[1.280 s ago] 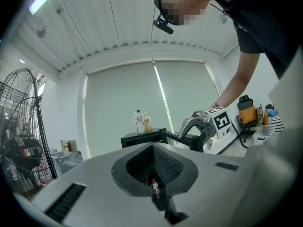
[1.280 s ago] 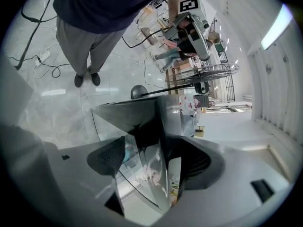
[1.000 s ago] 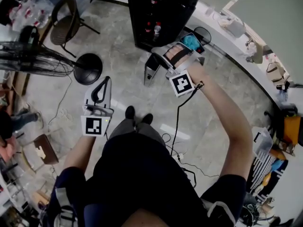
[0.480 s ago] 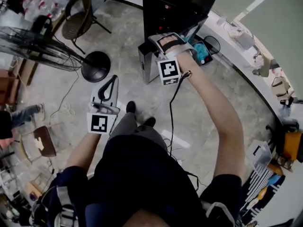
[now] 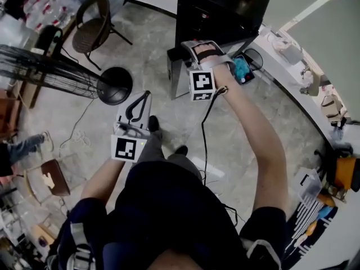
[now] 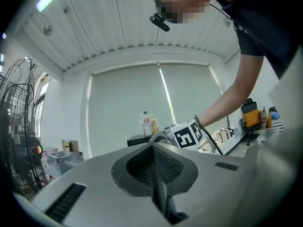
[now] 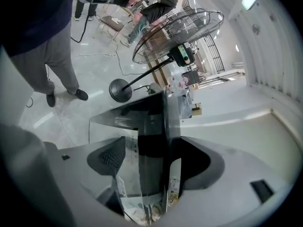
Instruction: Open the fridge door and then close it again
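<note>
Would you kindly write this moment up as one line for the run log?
door: open | right gripper: shut on door edge | left gripper: shut, empty, apart from fridge

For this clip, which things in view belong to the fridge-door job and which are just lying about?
Job: fridge; fridge door, open, clamped in the right gripper.
Lying about: fan, chair, bottles on the fridge; left gripper, shut and empty.

Black fridge (image 5: pixel 209 14) — grey marbled floor (image 5: pixel 153 79)
</note>
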Demonstrator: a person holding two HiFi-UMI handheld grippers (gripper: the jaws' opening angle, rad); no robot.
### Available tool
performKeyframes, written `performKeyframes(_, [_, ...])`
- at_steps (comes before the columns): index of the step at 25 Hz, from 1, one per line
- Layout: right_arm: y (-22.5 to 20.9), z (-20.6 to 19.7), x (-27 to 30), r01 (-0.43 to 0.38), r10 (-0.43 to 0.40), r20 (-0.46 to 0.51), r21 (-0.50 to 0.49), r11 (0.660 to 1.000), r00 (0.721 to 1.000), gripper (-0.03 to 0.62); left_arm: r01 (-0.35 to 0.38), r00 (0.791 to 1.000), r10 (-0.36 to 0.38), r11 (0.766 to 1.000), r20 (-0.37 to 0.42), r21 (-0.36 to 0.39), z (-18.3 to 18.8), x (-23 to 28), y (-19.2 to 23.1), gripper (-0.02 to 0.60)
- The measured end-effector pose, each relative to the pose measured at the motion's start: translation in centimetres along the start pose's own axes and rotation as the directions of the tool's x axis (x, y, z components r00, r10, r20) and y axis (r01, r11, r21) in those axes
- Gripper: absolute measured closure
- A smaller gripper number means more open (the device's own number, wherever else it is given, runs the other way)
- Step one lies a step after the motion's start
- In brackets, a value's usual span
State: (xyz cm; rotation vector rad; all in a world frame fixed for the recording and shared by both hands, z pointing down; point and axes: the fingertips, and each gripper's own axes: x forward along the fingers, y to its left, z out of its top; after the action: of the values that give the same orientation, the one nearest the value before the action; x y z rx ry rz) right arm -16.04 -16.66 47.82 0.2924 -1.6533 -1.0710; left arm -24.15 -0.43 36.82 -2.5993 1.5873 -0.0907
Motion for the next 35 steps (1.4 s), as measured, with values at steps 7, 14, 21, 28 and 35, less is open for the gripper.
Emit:
performKeyframes(7, [-4.6, -0.3, 5.4, 0.015, -0.01, -0.063, 0.087, 0.996, 0.998, 0.22, 0.078, 0.997, -0.078, 0.997, -0.003, -0.019, -1.5, 3.5, 4.8, 0.558])
performKeyframes(14, [-8.8, -1.9, 10.1, 0.027, -0.002, -0.144, 0.173, 0.985, 0.99, 0.224, 0.125, 0.992, -0.124, 0.991, 0.021, -0.056, -1.3, 6.5, 8.4, 0.558])
performKeyframes(21, [-11.6, -3.7, 13.5, 0.056, 0.0, -0.22, 0.247, 0.967, 0.975, 0.224, 0.166, 0.986, -0.164, 0.984, 0.033, -0.071, -1.6, 8.3, 10.9, 0.558])
performKeyframes(28, [-13.5, -5.8, 15.8, 0.081, -0.002, -0.26, 0.294, 0.953, 0.966, 0.225, 0.139, 0.99, -0.138, 0.987, 0.026, -0.085, -2.2, 10.1, 12.7, 0.558])
performKeyframes(35, [-14.9, -7.9, 17.5, 0.1, -0.013, -0.26, 0.322, 0.941, 0.966, 0.227, 0.063, 0.998, -0.062, 0.993, 0.01, -0.096, -2.7, 12.7, 13.6, 0.558])
